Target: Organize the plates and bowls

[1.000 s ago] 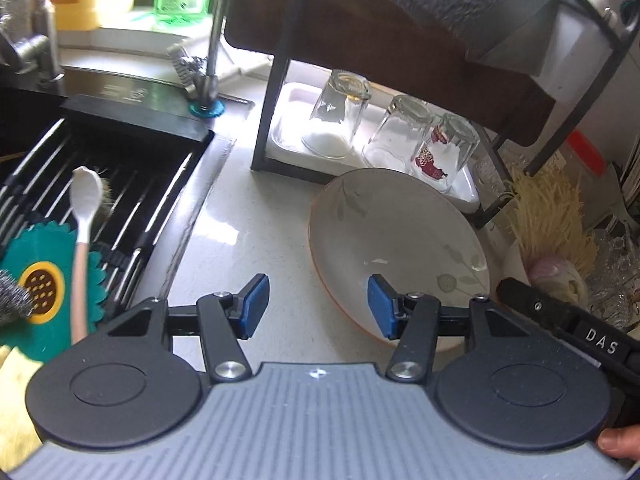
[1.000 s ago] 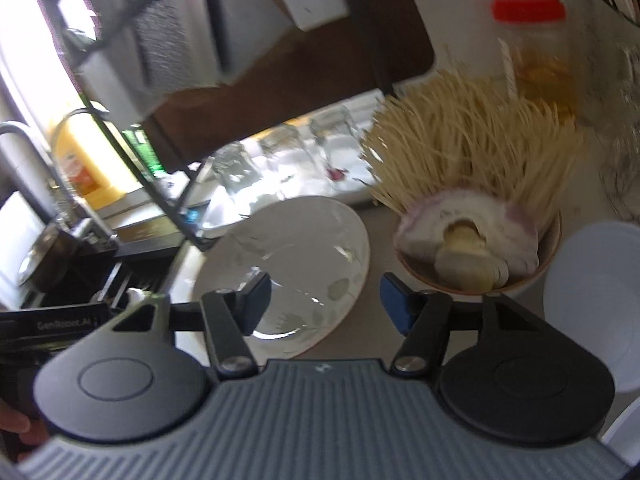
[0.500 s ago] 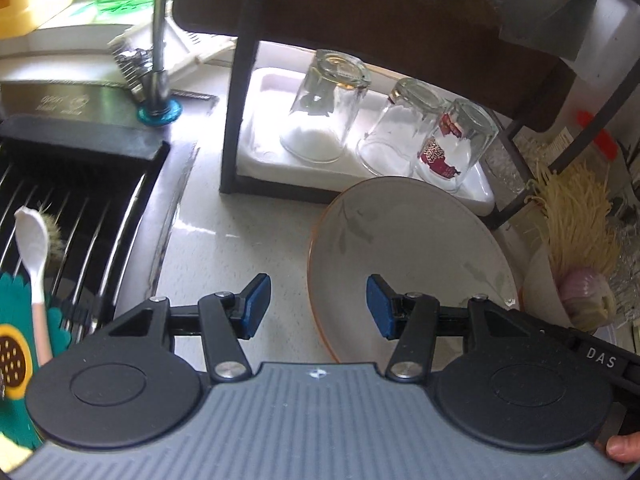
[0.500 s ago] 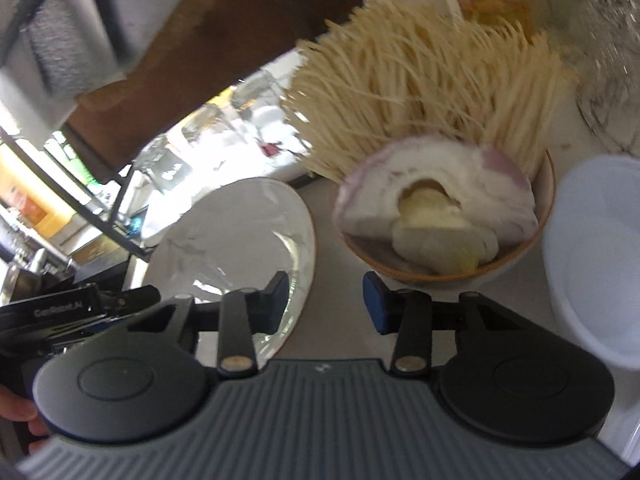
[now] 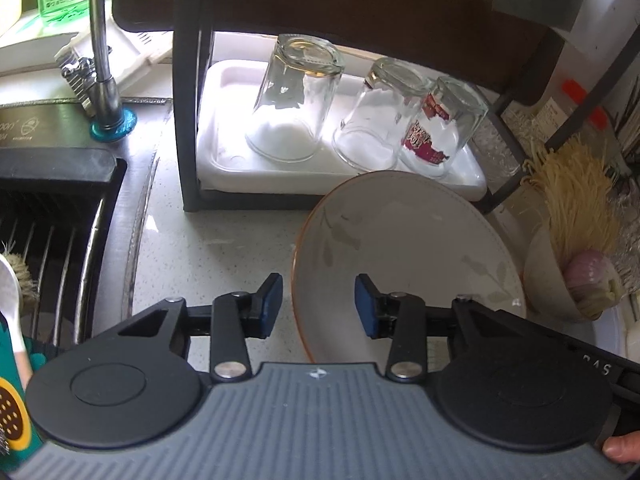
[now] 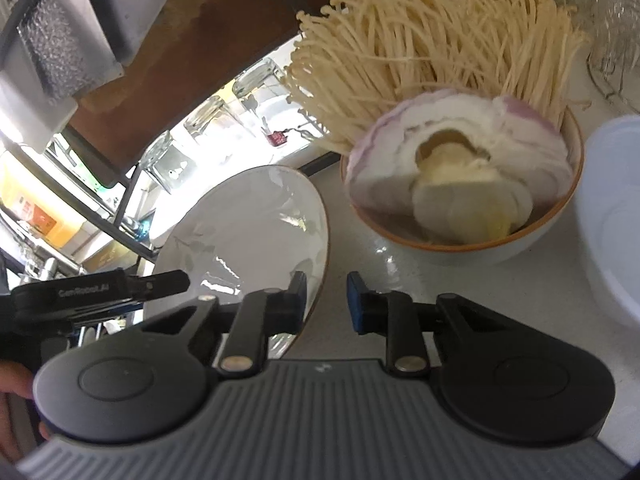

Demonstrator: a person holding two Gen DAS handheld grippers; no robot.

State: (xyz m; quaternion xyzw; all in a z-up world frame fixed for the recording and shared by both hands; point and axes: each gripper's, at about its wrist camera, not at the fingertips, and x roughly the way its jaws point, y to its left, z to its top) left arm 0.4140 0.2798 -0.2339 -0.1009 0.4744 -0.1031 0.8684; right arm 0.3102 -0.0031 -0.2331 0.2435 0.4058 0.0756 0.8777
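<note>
A cream plate (image 5: pixel 404 252) with a leaf pattern and an orange rim lies on the white counter; it also shows in the right wrist view (image 6: pixel 248 224). My left gripper (image 5: pixel 319 304) is open, its jaws either side of the plate's left rim, just above it. My right gripper (image 6: pixel 326 300) is open, its jaws either side of the plate's right rim. A bowl (image 6: pixel 520 232) with an orange rim holds onion halves and enoki mushrooms to the right of the plate; it shows in the left wrist view (image 5: pixel 548 280). A white bowl (image 6: pixel 612 220) stands at the far right.
A dark rack (image 5: pixel 192 120) behind the plate holds a white tray (image 5: pixel 224 160) with three upturned glasses (image 5: pixel 296 100). The sink (image 5: pixel 52 240) with a black drainer, a brush and a tap (image 5: pixel 100 40) is at the left. The left gripper's handle (image 6: pixel 100 292) shows beside the plate.
Both grippers have moved forward and closer to the plate. The right gripper's jaws have narrowed and it has swung right toward the bowl of onion and mushrooms. The plate has not moved.
</note>
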